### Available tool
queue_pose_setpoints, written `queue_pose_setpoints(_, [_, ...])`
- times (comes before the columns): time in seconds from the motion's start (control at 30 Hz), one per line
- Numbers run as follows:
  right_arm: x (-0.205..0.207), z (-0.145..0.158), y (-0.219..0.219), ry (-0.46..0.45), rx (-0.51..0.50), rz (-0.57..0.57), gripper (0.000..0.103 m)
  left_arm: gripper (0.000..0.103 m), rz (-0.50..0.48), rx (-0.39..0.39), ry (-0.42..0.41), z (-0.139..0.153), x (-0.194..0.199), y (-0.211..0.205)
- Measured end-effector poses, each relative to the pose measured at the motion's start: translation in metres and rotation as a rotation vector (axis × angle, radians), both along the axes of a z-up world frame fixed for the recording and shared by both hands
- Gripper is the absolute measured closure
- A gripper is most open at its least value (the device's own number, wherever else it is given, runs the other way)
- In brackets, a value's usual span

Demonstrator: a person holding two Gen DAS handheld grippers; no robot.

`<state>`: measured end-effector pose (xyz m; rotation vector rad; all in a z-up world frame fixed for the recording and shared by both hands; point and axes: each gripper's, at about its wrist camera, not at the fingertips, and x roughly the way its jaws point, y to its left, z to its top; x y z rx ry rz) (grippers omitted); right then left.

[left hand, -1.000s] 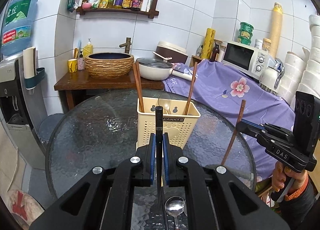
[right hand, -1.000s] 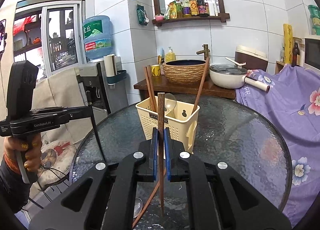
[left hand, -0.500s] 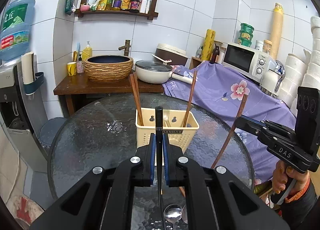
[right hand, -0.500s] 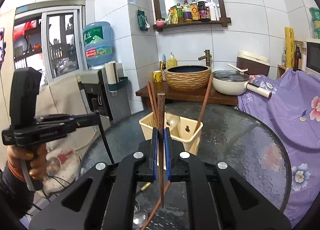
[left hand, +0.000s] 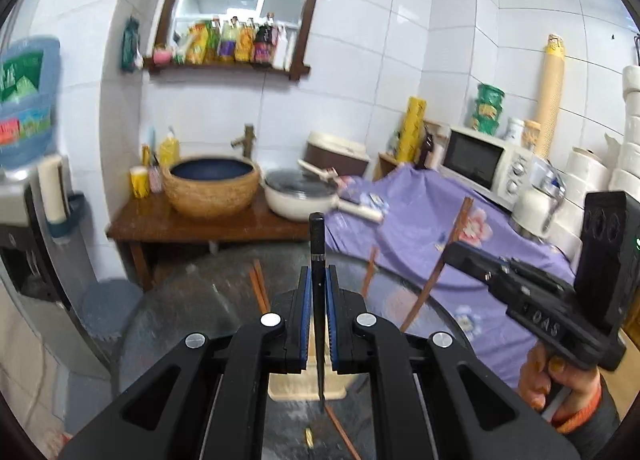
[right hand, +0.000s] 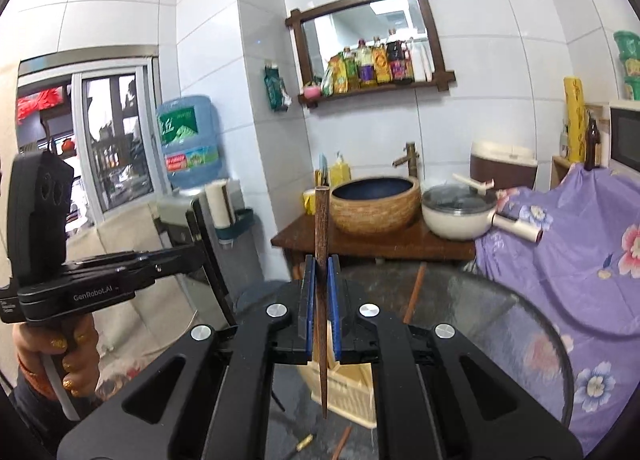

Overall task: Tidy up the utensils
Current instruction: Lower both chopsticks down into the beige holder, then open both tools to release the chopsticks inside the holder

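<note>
In the left wrist view my left gripper (left hand: 318, 280) is shut on a black chopstick (left hand: 317, 236) that stands upright, high above the round glass table (left hand: 180, 300). Below it the beige utensil basket (left hand: 296, 386) is mostly hidden by the fingers; brown chopsticks (left hand: 258, 288) stick out of it. My right gripper (right hand: 319, 272) is shut on a brown chopstick (right hand: 322, 220), also upright, above the basket (right hand: 352, 396). Each view shows the other gripper beside it: the right gripper (left hand: 452, 250) with its brown chopstick (left hand: 438, 264), the left gripper (right hand: 200, 256) with its black chopstick (right hand: 216, 272).
A loose brown chopstick (right hand: 342, 440) and a gold-tipped handle (right hand: 304, 442) lie on the glass in front of the basket. Behind the table stands a wooden side table (right hand: 380, 244) with a woven basin (right hand: 376, 204) and a white pan (right hand: 456, 216). A purple flowered cloth (right hand: 580, 240) lies right, a water dispenser (right hand: 188, 144) left.
Both grippers have risen with their chopsticks still clamped. The basket and table have dropped low in both views, and the spoon seen earlier near the left gripper has left the picture.
</note>
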<state>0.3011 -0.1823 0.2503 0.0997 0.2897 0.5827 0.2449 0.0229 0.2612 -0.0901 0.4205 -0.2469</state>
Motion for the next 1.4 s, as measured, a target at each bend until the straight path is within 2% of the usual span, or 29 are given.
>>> queue_pose_setpoints(0.2, [0.023,0.026,0.016,-0.048,-0.026,-0.072,0.096,0.096,0.08,0.009,-0.03,0.031,0.036,-0.008])
queue_pose_setpoints(0.33, [0.034,0.022,0.022,-0.062,-0.049,-0.102,0.096,0.096,0.132,0.021,-0.06,0.029,0.052,-0.01])
queue_pose_setpoints(0.47, [0.047,-0.005,0.025,-0.035,-0.057,-0.116,0.096,0.096,0.13,0.006,-0.009,0.002,0.07,-0.011])
queue_pose_setpoints(0.67, [0.057,-0.052,0.028,-0.005,-0.075,-0.124,0.096,0.096,0.123,-0.011,0.096,-0.06,0.09,-0.01])
queue_pose_setpoints(0.87, [0.064,-0.085,0.028,0.04,-0.078,-0.134,0.096,0.096,0.116,-0.003,0.158,-0.098,0.094,-0.009])
queue_pose_setpoints(1.17, [0.07,-0.107,0.025,0.082,-0.084,-0.15,0.096,0.096,0.124,-0.004,0.209,-0.124,0.099,0.001])
queue_pose_setpoints(1.4, [0.068,-0.111,0.021,0.063,-0.07,-0.177,0.096,0.096,0.13,0.014,0.194,-0.127,0.097,0.003])
